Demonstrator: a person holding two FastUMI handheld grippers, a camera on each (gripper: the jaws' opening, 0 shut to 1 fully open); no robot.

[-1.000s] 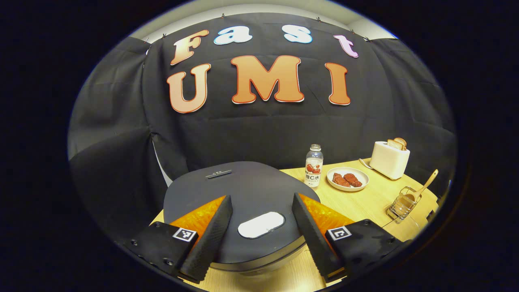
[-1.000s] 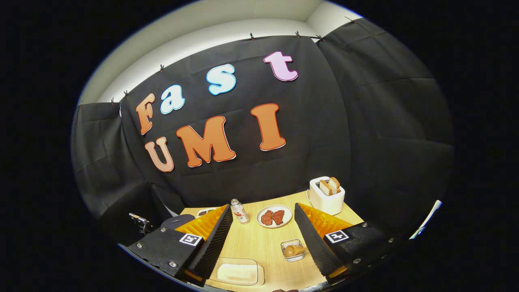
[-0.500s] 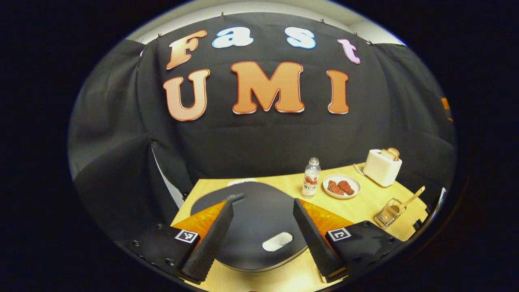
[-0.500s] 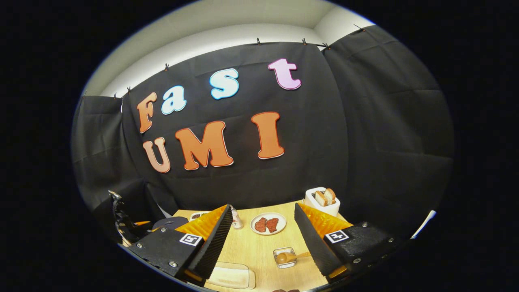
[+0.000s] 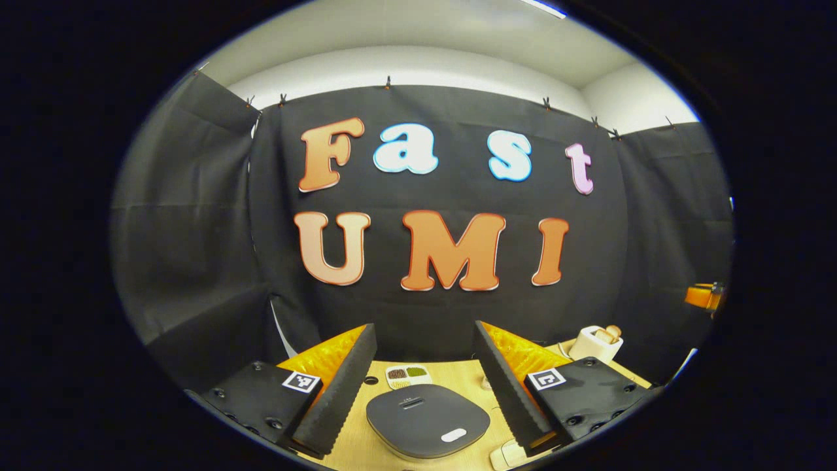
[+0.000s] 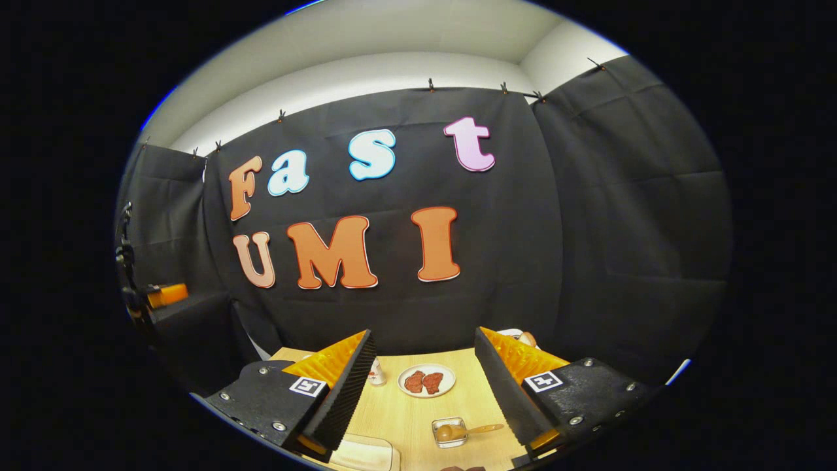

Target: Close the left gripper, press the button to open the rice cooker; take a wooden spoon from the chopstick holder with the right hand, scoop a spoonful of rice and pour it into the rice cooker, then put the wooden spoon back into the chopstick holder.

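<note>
Both grippers have lifted back from the table (image 5: 366,451), so the closed rice cooker (image 5: 428,420) now lies small and low between the left gripper (image 5: 425,386)'s spread fingers, while the wooden spoon (image 6: 458,431) in its chopstick holder (image 6: 450,433) sits between the right gripper (image 6: 425,386)'s parted fingers.

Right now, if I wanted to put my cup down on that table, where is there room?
The best bare patch of the table lies between the plate of meat and the holder with the wooden spoon. The strip between the rice cooker and the small sectioned dish is tight.
</note>
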